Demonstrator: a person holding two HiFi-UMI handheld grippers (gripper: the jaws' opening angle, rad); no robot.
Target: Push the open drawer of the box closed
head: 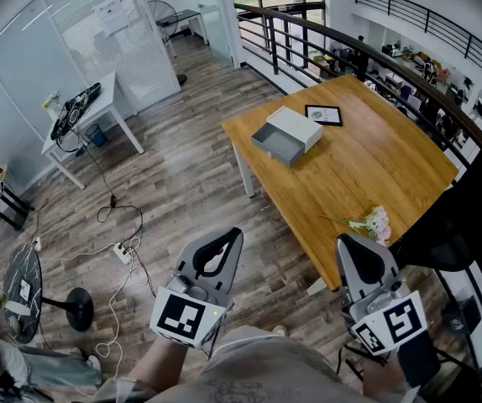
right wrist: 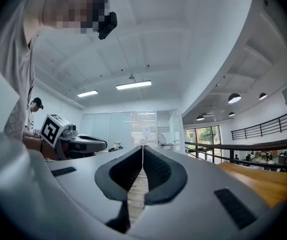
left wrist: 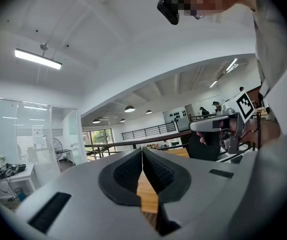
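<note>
Nearest, low in the head view, the left gripper point(head: 228, 240) and the right gripper point(head: 348, 243) are held out level side by side, each with its jaws pressed together and nothing between them. Bare wooden floor point(head: 191, 183) stretches ahead of the left gripper up to the table point(head: 367, 166), whose near corner lies between the two grippers, close to the right one. The box point(head: 298, 127) sits well apart from both grippers, near the table's far left corner. Its drawer point(head: 276, 143) stands pulled out toward the table's left edge, its front close to that edge. A dark framed picture point(head: 323, 114) lies just beyond the box, and flowers point(head: 371, 222) lie by the near edge. A railing point(head: 291, 32) runs behind the table, and cables point(head: 119, 250) trail over the floor at left.
</note>
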